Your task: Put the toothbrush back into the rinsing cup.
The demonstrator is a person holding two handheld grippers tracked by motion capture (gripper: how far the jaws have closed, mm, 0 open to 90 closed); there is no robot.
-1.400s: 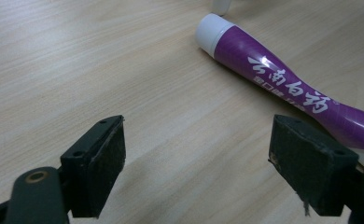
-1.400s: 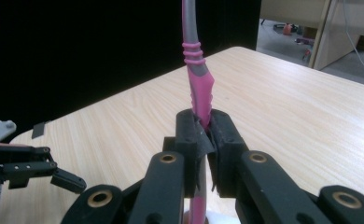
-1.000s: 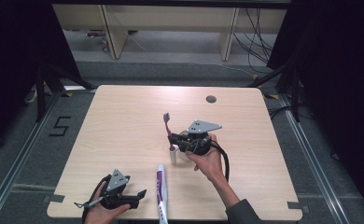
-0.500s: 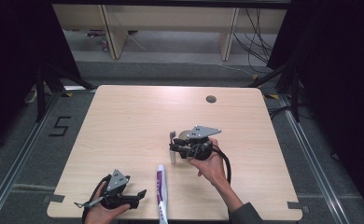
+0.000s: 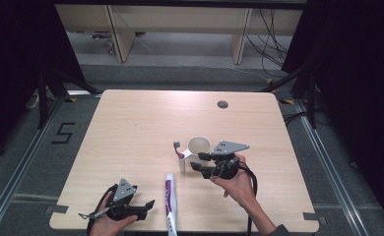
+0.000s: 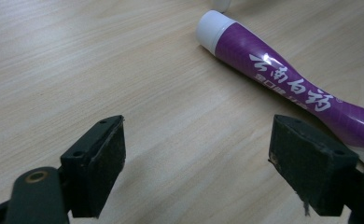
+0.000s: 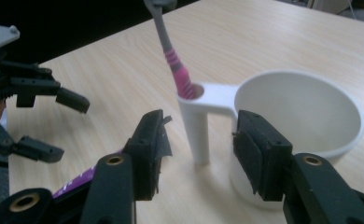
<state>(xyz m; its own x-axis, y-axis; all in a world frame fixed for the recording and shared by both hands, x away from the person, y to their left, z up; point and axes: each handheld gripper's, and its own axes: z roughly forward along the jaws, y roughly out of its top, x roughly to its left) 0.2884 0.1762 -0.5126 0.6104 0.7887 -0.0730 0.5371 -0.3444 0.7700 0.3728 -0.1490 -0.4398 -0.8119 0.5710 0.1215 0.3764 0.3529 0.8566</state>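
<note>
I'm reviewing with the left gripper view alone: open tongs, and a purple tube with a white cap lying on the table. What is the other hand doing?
Observer: The right tongs are at a white cup. Their jaws have just been opening, and the cup's handle post stands between them, clear of both pads.
Operator: Is anything in that cup?
Observer: A pink and grey toothbrush stands leaning in the hole of the handle.
Operator: Where is my tube from there?
Observer: The toothpaste tube lies between the two hands, near the table's front edge, with its cap toward the cup.
</note>
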